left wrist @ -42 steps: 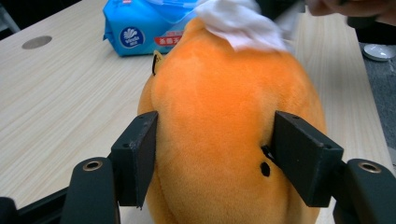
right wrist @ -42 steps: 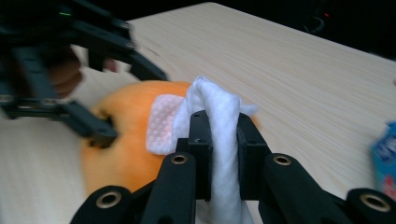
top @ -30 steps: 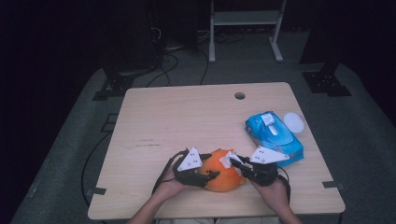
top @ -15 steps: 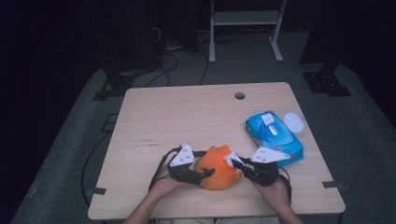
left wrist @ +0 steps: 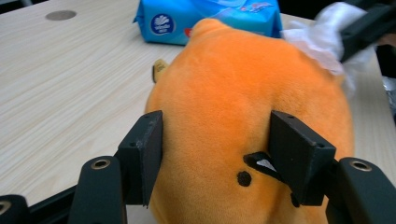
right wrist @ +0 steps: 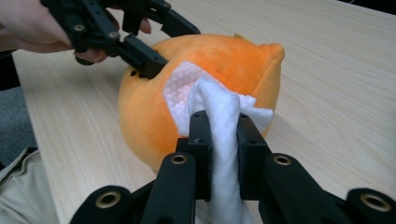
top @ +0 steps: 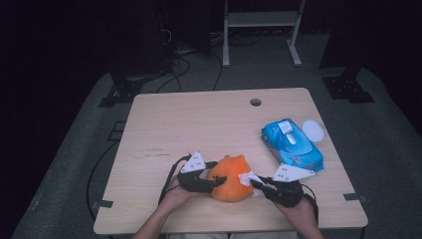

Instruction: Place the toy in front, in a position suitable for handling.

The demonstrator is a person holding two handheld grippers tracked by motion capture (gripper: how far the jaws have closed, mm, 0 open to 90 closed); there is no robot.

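Observation:
An orange plush toy (top: 230,177) lies near the table's front edge between both hands. My left gripper (top: 211,180) comes at it from the left. In the left gripper view its jaws (left wrist: 215,154) straddle the toy (left wrist: 243,93), have just been closing, and both pads press into the fur. My right gripper (top: 255,183) is shut on a bunched white wipe (top: 247,178). In the right gripper view the wipe (right wrist: 219,107) stands pinched between my jaws (right wrist: 219,126), and its free end lies flat against the toy's side (right wrist: 144,112).
A blue pack of wipes (top: 291,144) lies on the wooden table (top: 199,124) to the right of the toy, with a round white lid (top: 313,129) beside it. A cable hole (top: 255,102) sits near the far edge. Dark floor and stands surround the table.
The left gripper has shifted slightly left and re-gripped the plush toy, which has moved a little left with it. The right gripper still holds the wipe against the toy.

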